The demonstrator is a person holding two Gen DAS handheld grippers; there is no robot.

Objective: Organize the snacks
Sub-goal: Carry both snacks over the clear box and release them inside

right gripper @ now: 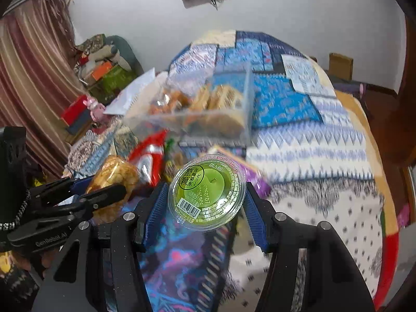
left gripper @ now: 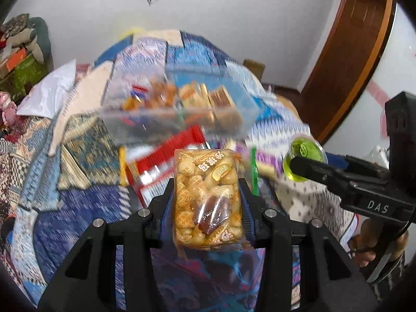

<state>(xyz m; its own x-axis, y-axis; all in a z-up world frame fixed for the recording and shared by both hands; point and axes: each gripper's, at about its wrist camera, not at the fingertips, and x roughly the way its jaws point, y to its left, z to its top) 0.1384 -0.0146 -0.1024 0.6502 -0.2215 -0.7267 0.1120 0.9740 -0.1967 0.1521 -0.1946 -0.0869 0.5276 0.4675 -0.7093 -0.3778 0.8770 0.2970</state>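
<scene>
My left gripper (left gripper: 208, 202) is shut on a clear packet of golden puffed snack (left gripper: 208, 195), held above the patterned bedspread. My right gripper (right gripper: 206, 202) is shut on a green jelly cup (right gripper: 206, 193). Each gripper shows in the other's view: the right gripper (left gripper: 299, 166) with the jelly cup (left gripper: 304, 160) at the right, the left gripper (right gripper: 104, 187) with the snack packet (right gripper: 114, 179) at the left. A clear plastic bin (left gripper: 179, 111) holding several packed snacks lies ahead, also in the right wrist view (right gripper: 197, 114). A red snack packet (left gripper: 169, 158) lies in front of it.
A purple packet (right gripper: 249, 174) and a green-edged packet (left gripper: 254, 171) lie by the red one (right gripper: 150, 156). A white plastic bag (left gripper: 52, 93) lies at the left. Boxes and clothes (right gripper: 104, 62) pile against the wall by a curtain (right gripper: 28, 83). A wooden door frame (left gripper: 345, 59) stands right.
</scene>
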